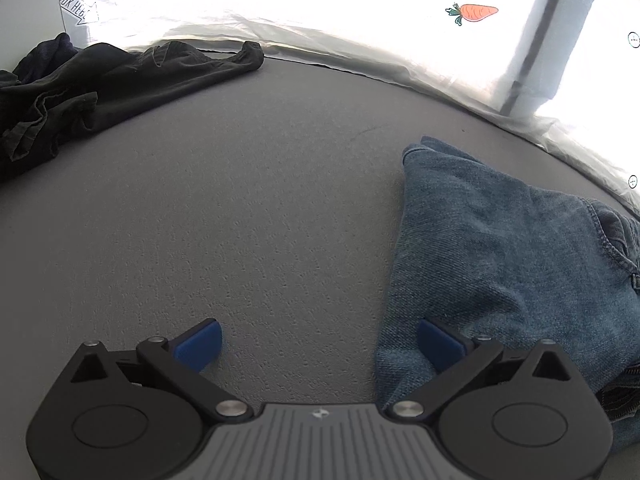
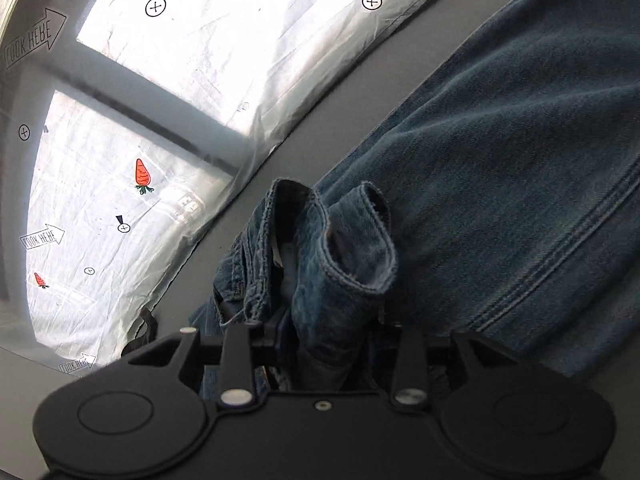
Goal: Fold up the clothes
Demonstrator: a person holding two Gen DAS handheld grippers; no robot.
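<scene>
My left gripper [image 1: 318, 344] hung open over the grey table [image 1: 260, 200]; my right gripper [image 2: 320, 336] pinched the bunched jeans [image 2: 500, 160] near the table's edge.

Grey mat [image 1: 248, 200] centre free; black garment [image 1: 80, 88] far-left, jeans [image 1: 500, 248] right.

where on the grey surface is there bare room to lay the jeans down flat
The widest bare patch of the grey surface lies between the dark garment at far left and the folded jeans at right. The right side is crowded with denim.
</scene>
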